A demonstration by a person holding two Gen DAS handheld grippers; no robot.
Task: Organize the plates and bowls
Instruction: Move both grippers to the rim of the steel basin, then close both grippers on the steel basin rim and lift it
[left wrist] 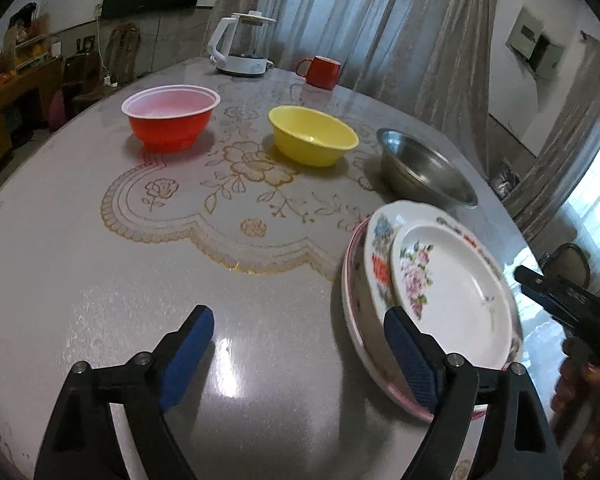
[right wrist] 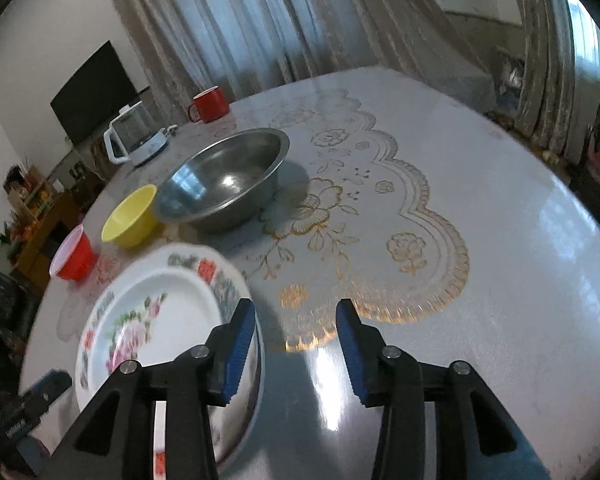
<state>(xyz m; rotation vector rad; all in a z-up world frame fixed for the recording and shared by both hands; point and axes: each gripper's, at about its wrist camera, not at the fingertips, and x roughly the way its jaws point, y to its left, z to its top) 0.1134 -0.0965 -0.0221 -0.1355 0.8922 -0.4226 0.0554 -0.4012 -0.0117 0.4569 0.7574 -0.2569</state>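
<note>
My left tongs (left wrist: pixel 298 350) stand wide with nothing between the blue pads, the right-hand pad just beside the near rim of the plate stack (left wrist: pixel 440 300), while my right tongs (right wrist: pixel 296 352) are parted, narrower, over bare table (right wrist: pixel 500 260) on the stack's other side, holding nothing. The stack is three flowered plates nested on the table, smallest on top. Beyond it sit the steel bowl (left wrist: pixel 424 168), the yellow bowl (left wrist: pixel 312 136) and the red bowl (left wrist: pixel 170 118) in a row, then the red mug (left wrist: pixel 322 72) and the white kettle (left wrist: pixel 242 46).
</note>
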